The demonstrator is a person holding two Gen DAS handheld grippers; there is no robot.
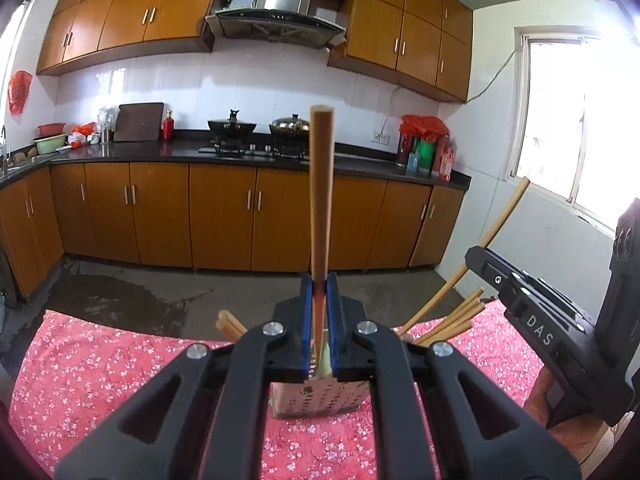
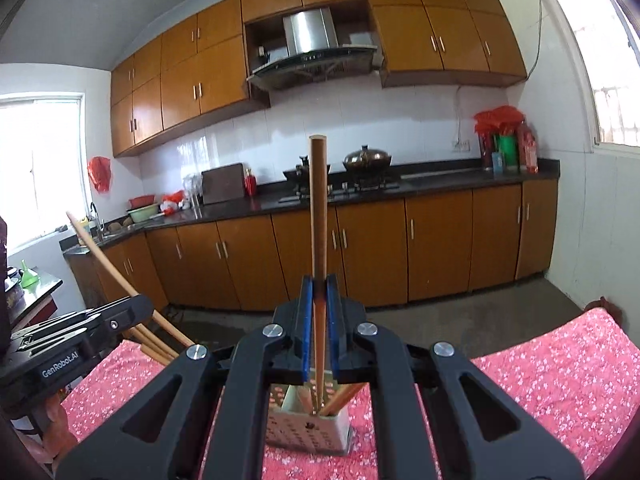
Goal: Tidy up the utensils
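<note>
A: Chopstick point(image 1: 320, 192) first, in the left wrist view: it stands upright, pinched between the blue pads of the left hand-held gripper point(image 1: 320, 320), its lower end going down into the perforated metal holder point(image 1: 320, 400) on the bench point(image 1: 100, 380) with the red flowered cloth. More chopsticks point(image 1: 452, 320) lean out of the holder to the right, and two ends point(image 1: 228, 322) show at the left.

B: And the right hand-held gripper point(image 1: 532, 304)?

A: Here, only its black body shows at the right edge.

B: The right wrist view, then.

A: The right hand-held gripper point(image 2: 320, 320) is clamped narrowly on its own upright chopstick point(image 2: 319, 216), tip inside the holder point(image 2: 312, 428). A few sticks point(image 2: 340, 398) already lean in it. The left tool point(image 2: 72, 340) sits at the left, with more chopsticks point(image 2: 116, 276) angling past it.

B: How best to finish?

A: I'd keep each stick vertical, lower until the tip seems to bottom out, then ease the pads apart, one side at a time, so the light holder probably won't tip.
</note>
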